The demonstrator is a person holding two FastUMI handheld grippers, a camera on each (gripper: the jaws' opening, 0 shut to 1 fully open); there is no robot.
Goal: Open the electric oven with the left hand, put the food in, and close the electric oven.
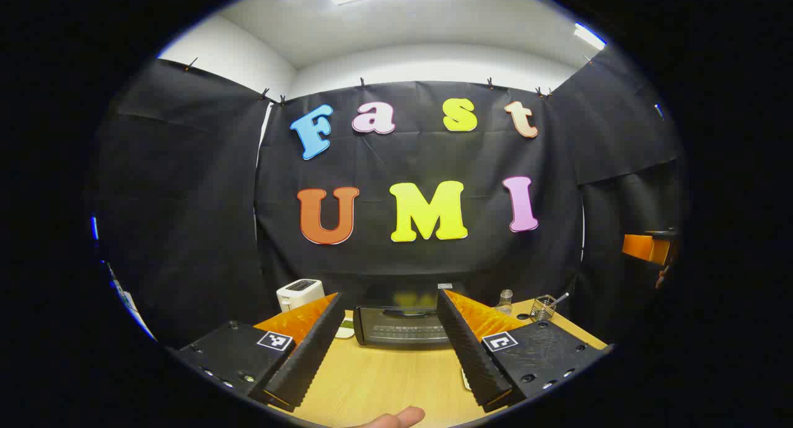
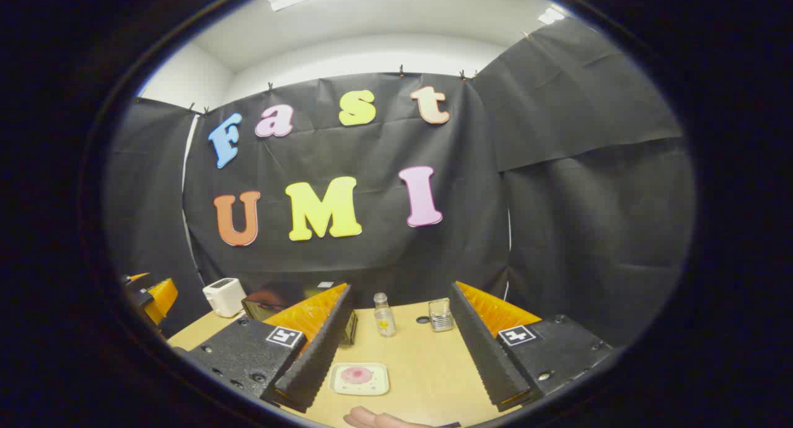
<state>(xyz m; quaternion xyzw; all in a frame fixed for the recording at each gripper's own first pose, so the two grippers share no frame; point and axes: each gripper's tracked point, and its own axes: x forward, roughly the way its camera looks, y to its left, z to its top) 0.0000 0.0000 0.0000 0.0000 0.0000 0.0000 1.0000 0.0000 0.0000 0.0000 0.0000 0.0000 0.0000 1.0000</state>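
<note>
Fingertips of a hand (image 1: 396, 419) show at the bottom edge of the left gripper view, over the wooden table (image 1: 384, 378). Both grippers are spread wide and grasp nothing: the left gripper (image 1: 390, 304) points at the electric oven (image 1: 399, 326), which stands closed at the back of the table. Beside the oven stands a white toaster (image 1: 300, 293). Between the fingers of the right gripper (image 2: 403, 295) lies the plate with pink food (image 2: 360, 378); farther back stand a small bottle (image 2: 384, 315) and a glass holder (image 2: 440, 314).
</note>
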